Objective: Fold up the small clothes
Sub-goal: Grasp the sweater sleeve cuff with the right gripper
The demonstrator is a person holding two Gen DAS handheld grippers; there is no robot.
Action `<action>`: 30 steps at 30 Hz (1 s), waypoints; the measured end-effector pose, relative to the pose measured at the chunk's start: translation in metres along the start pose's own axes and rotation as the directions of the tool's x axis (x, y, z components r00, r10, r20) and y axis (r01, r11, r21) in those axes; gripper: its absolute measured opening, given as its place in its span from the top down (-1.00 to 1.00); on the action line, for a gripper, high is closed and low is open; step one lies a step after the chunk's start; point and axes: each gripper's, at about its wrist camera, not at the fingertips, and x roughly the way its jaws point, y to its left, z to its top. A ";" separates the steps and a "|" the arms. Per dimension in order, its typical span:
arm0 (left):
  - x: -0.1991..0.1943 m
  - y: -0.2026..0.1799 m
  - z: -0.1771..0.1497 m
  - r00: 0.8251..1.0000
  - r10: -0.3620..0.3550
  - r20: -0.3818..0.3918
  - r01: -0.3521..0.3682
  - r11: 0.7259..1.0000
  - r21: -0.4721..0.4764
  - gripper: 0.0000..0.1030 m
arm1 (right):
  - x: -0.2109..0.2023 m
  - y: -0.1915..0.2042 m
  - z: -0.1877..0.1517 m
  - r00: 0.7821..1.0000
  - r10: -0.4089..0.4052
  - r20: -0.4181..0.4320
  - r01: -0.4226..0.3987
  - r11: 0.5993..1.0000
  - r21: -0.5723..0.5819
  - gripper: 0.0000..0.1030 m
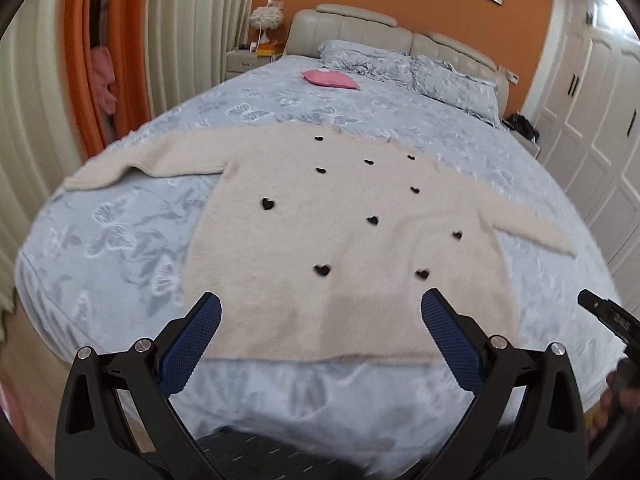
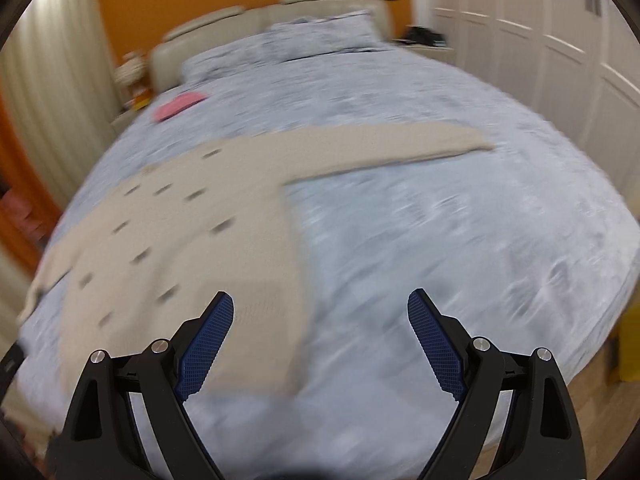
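Observation:
A cream fuzzy sweater (image 1: 340, 232) with small black hearts lies flat on the bed, both sleeves spread out sideways. My left gripper (image 1: 322, 304) hovers open above the sweater's hem with nothing between its blue pads. The right wrist view is motion-blurred; there the sweater (image 2: 192, 232) fills the left half and one sleeve (image 2: 400, 146) reaches right. My right gripper (image 2: 320, 300) is open and empty, over the hem's right corner and the bare bedspread. The tip of the right gripper (image 1: 608, 312) shows at the right edge of the left wrist view.
The bed (image 1: 120, 220) has a pale blue butterfly-print cover. A folded pink garment (image 1: 330, 79) lies near two pillows (image 1: 400, 66) by the headboard. A nightstand with a lamp (image 1: 266, 20) stands left, white wardrobes (image 1: 592, 120) right, and the bed's near edge is just below my grippers.

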 end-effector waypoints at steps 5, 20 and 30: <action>0.041 -0.038 0.028 1.000 0.009 -0.001 -0.009 0.998 0.063 -0.90 | 0.075 -0.091 0.077 0.998 -0.064 -0.026 0.067 0.987 0.143 -0.68; 0.200 -0.117 0.099 0.999 -0.051 -0.005 0.051 0.991 0.124 -0.90 | 0.285 -0.211 0.190 0.987 -0.117 -0.113 0.155 0.889 0.430 -0.55; 0.238 -0.113 0.107 0.996 -0.085 0.009 0.082 0.983 0.166 -0.90 | 0.241 -0.137 0.243 0.971 0.141 0.193 -0.203 0.911 0.359 0.76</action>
